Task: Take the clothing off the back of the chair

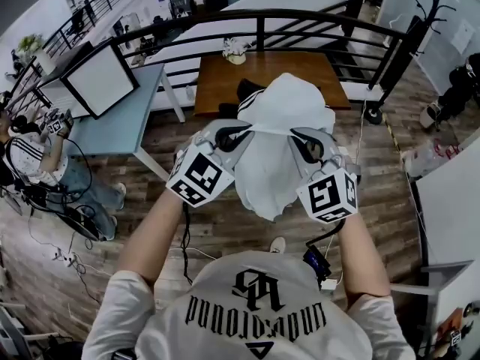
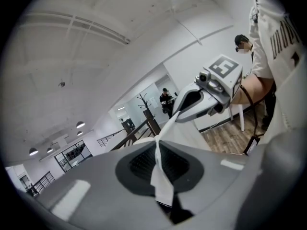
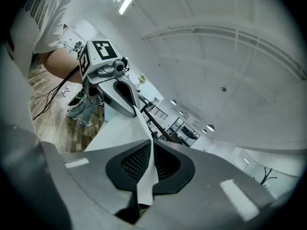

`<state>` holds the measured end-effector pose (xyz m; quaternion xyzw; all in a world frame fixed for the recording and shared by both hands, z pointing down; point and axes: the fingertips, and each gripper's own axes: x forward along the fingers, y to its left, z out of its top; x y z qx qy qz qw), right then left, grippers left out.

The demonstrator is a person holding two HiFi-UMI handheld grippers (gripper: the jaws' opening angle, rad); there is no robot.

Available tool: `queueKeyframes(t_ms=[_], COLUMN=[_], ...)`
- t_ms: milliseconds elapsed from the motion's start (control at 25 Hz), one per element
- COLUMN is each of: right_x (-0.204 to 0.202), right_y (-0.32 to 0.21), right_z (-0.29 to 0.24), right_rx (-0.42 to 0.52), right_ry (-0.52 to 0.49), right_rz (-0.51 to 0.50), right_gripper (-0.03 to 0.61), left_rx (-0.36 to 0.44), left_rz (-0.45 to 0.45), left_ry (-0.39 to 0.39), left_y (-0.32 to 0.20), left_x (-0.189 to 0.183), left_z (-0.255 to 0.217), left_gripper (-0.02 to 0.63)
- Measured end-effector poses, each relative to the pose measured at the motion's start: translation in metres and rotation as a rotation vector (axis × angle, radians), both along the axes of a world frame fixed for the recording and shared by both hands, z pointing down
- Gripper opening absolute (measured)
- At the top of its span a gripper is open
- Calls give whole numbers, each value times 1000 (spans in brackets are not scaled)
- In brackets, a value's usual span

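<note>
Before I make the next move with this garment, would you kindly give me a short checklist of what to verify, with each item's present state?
1. Left gripper shut on the white garment: ok.
2. Right gripper shut on the same garment: ok.
3. Garment's top edge runs straight between the two grippers: ok.
4. Garment lifted free of the chair back: cannot tell, the hanging cloth hides what is under it.
5. Lower hem off the floor: cannot tell from the head view.
</note>
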<state>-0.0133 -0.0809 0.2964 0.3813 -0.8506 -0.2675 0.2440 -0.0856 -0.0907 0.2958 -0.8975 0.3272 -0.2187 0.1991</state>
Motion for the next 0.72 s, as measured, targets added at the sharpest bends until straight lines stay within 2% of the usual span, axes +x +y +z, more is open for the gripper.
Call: queueKeyframes(t_ms=[280, 720], right_x=[-34, -64], right_y=[59, 146], right_z=[6, 39], right_rx=[2, -88], right_ry=[-9, -28], right_rz=[49, 84], right_gripper=[8, 8], left_rx=[-24, -81], left_rz=[45, 128], left_ry=[16, 56], left_y=[59, 144], left_x=[-35, -56], left_z=[14, 41], left_gripper=[55, 55])
